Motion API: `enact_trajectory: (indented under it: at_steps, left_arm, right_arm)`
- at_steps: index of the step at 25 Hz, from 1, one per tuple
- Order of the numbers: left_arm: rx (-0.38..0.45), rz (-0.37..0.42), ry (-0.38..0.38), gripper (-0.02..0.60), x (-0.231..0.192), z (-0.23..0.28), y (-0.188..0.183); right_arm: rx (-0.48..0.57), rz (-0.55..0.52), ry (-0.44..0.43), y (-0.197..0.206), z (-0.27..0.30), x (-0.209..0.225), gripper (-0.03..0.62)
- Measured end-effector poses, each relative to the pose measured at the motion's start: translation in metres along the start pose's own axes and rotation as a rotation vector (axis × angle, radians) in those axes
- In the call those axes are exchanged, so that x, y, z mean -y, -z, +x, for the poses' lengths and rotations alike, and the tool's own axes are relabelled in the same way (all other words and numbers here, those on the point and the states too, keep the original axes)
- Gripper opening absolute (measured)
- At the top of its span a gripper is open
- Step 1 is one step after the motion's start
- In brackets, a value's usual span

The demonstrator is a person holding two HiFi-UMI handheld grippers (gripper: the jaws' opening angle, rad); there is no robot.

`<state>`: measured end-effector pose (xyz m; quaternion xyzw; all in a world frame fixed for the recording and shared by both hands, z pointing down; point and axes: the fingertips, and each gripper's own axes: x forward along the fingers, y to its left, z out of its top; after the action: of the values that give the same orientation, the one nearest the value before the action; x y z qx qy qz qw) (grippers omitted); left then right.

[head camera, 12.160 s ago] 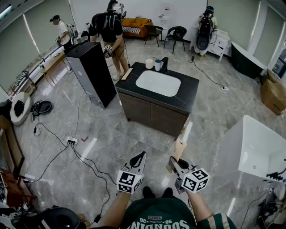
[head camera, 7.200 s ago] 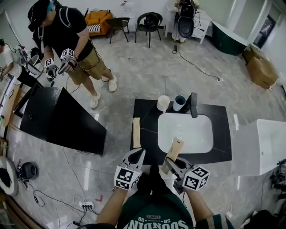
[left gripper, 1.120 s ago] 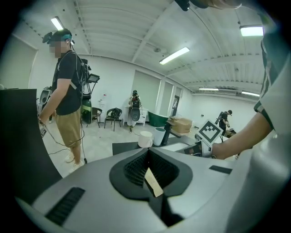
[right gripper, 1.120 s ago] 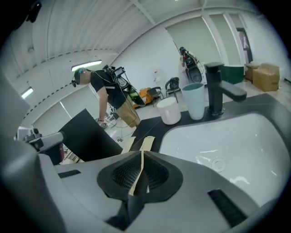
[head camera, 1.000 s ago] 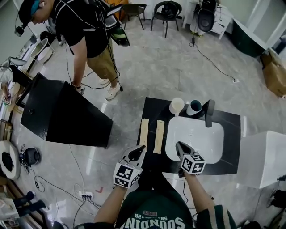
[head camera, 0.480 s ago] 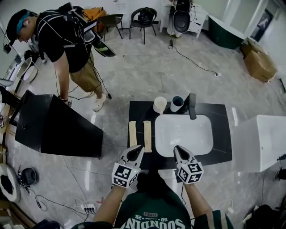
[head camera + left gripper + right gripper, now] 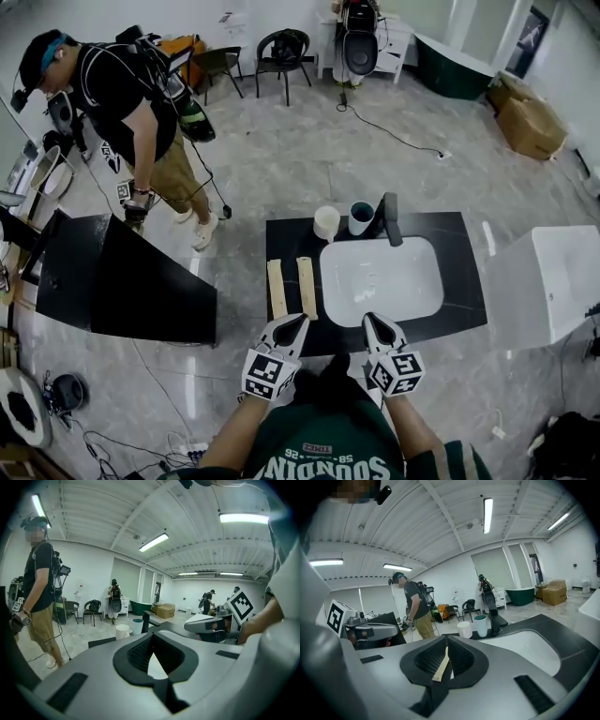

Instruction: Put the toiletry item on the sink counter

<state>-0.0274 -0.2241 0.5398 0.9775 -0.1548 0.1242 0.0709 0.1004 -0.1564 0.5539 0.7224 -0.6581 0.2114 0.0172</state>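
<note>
Two flat wooden toiletry strips (image 7: 307, 287) (image 7: 277, 289) lie side by side on the black sink counter (image 7: 464, 281), left of the white basin (image 7: 380, 279). My left gripper (image 7: 298, 322) hovers shut and empty at the counter's near edge, just below the strips. My right gripper (image 7: 369, 321) is also shut and holds nothing, over the basin's near rim. In the right gripper view, one strip (image 7: 440, 666) shows through the window behind the closed tips (image 7: 446, 641). The left gripper view shows closed tips (image 7: 152, 639) with only a pale surface behind.
A white cup (image 7: 326, 222), a teal cup (image 7: 361, 217) and a black faucet (image 7: 388, 218) stand at the counter's back. A person (image 7: 131, 103) bends over a black cabinet (image 7: 122, 281) at left. A white tub (image 7: 548, 281) sits at right.
My right gripper carried a wooden strip to the counter and let go of it beside the first strip. Over the last second both grippers drew back slightly toward me.
</note>
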Motion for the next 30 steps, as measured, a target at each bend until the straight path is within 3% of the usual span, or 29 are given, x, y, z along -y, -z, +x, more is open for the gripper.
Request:
enact_trajectory:
  at_steps: [30]
  left_arm:
    - [0.025,0.001,0.005,0.011,0.001,-0.022,-0.003]
  right_arm:
    - [0.002,-0.059,-0.028,-0.003,-0.006,-0.032,0.043]
